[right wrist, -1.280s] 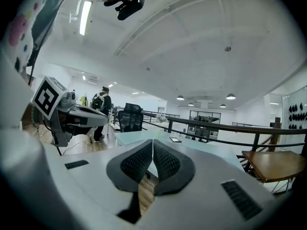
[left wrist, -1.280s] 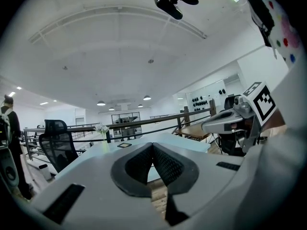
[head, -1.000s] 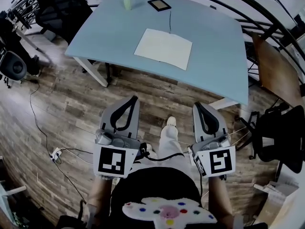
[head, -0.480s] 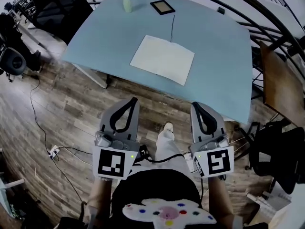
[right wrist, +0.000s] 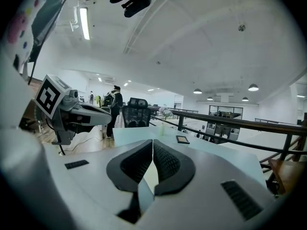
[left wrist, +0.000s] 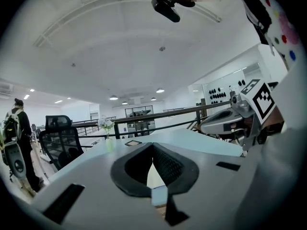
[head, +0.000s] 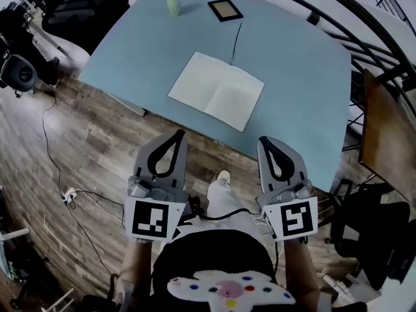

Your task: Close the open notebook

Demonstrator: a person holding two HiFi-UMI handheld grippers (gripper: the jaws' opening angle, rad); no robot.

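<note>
The open notebook (head: pixel 216 90) lies flat on the blue table (head: pixel 146 47), near its front edge. The left gripper (head: pixel 177 135) and right gripper (head: pixel 264 140) hang short of that edge, jaws clenched together, holding nothing.

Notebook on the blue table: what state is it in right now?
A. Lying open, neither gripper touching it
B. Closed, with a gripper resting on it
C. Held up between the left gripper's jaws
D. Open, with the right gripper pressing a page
A: the notebook lies open and flat on the table, while the left gripper and right gripper are apart from it, both shut on nothing.
</note>
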